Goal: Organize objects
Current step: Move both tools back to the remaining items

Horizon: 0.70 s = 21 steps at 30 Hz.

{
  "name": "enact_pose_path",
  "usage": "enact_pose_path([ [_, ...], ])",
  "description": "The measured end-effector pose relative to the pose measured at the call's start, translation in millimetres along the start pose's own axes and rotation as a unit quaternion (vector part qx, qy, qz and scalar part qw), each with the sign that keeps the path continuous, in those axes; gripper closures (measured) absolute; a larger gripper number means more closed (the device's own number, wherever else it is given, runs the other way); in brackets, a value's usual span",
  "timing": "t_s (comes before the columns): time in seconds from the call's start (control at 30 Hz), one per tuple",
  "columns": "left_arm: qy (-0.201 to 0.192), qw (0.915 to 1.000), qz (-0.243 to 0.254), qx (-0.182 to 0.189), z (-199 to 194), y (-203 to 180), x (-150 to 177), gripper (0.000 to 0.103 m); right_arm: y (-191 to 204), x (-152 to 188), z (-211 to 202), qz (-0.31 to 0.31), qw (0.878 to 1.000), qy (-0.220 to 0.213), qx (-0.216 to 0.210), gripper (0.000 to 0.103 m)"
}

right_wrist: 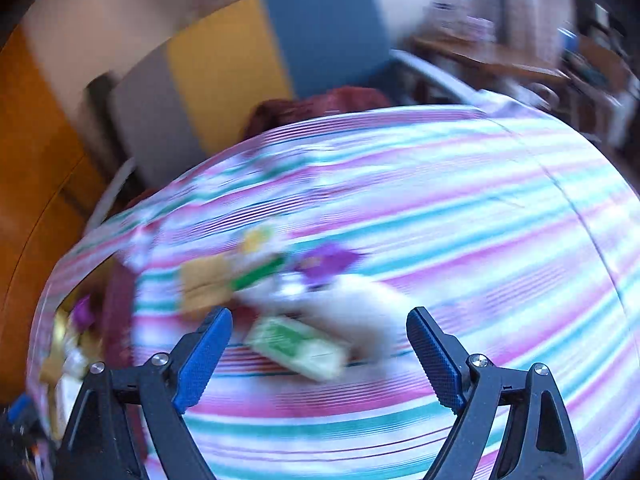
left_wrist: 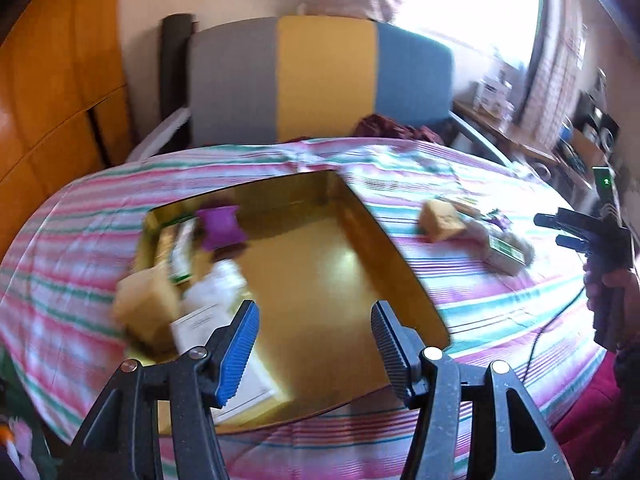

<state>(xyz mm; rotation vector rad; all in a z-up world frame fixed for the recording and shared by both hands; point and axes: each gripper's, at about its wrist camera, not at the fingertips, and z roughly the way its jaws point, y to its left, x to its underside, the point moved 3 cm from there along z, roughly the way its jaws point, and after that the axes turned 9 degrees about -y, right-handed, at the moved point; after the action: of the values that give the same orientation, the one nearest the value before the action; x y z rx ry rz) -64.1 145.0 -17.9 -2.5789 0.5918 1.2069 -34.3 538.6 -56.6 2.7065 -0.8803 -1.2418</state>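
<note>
A gold tin tray (left_wrist: 352,248) lies on the striped cloth. In its left part sit a purple spool (left_wrist: 221,228), a tan block (left_wrist: 146,306), a white paper box (left_wrist: 212,328) and a white packet. My left gripper (left_wrist: 314,340) is open and empty above the tray's near edge. To the tray's right lie a tan block (left_wrist: 440,220), a green-and-white box (left_wrist: 505,249) and a purple item. My right gripper (right_wrist: 318,350) is open and empty just above that green-and-white box (right_wrist: 298,346), a tan block (right_wrist: 204,280) and a purple item (right_wrist: 328,262). The right view is blurred.
A grey, yellow and blue chair (left_wrist: 320,80) stands behind the table with a dark red cloth (left_wrist: 396,128) on its seat. A wooden cabinet (left_wrist: 52,100) is at the left. A cluttered shelf (left_wrist: 560,136) is at the right. The other gripper and hand (left_wrist: 600,248) show at the right edge.
</note>
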Motion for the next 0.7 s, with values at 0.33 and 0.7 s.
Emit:
enact_pose_path([
  [0.33, 0.037, 0.9968, 0.048, 0.052, 45, -78, -29, 0.037, -83, -6, -5, 0.150, 0.988, -0.015, 0.029, 0.013],
  [0.7, 0.115, 0.9883, 0.013, 0.098, 109, -124, -42, 0.037, -68, -6, -11, 0.150, 0.989, -0.011, -0.003, 0.011],
])
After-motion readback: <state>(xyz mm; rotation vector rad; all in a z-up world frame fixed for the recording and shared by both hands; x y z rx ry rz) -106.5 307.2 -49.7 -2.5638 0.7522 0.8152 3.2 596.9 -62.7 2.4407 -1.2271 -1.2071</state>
